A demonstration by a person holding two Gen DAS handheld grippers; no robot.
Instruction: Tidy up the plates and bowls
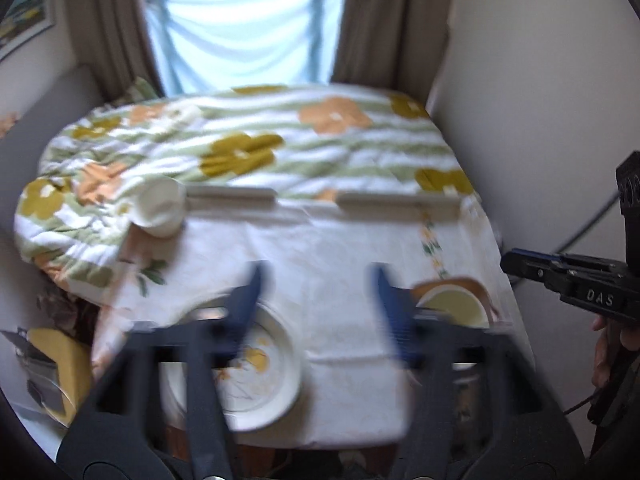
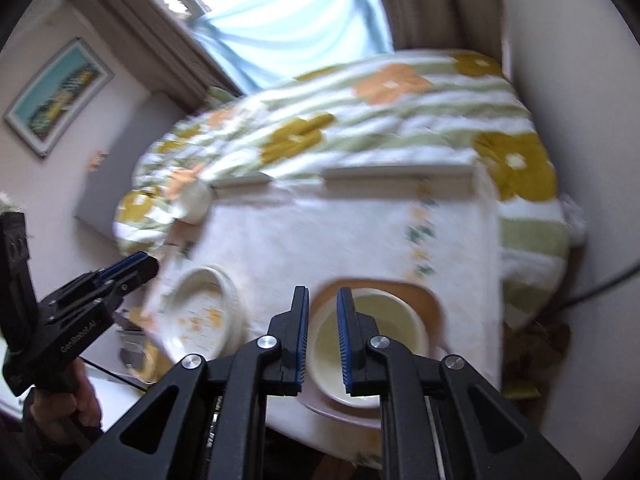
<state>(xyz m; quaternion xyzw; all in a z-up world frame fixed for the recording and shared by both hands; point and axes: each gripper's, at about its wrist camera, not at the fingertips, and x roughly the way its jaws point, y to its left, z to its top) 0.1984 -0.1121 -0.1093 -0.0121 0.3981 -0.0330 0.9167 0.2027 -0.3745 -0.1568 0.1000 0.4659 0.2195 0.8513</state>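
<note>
A white plate with a yellow floral print [image 1: 264,368] lies at the table's near left; it also shows in the right wrist view [image 2: 204,316]. A pale cream bowl [image 2: 372,348] sits on a tan plate [image 2: 432,300] at the near right, and also shows in the left wrist view [image 1: 452,304]. A small white cup [image 1: 160,208] lies tipped at the left edge of the cloth. My left gripper [image 1: 320,308] is open and empty above the near table edge. My right gripper [image 2: 323,336] is narrowly open with the bowl's left rim between its fingers, holding nothing.
A white tablecloth [image 1: 340,248] covers the table. Behind it lies a flowered green-striped blanket [image 1: 248,148] on a bed. A window with brown curtains [image 1: 400,20] is beyond. A wall [image 1: 540,120] is close on the right. A framed picture [image 2: 56,96] hangs on the left.
</note>
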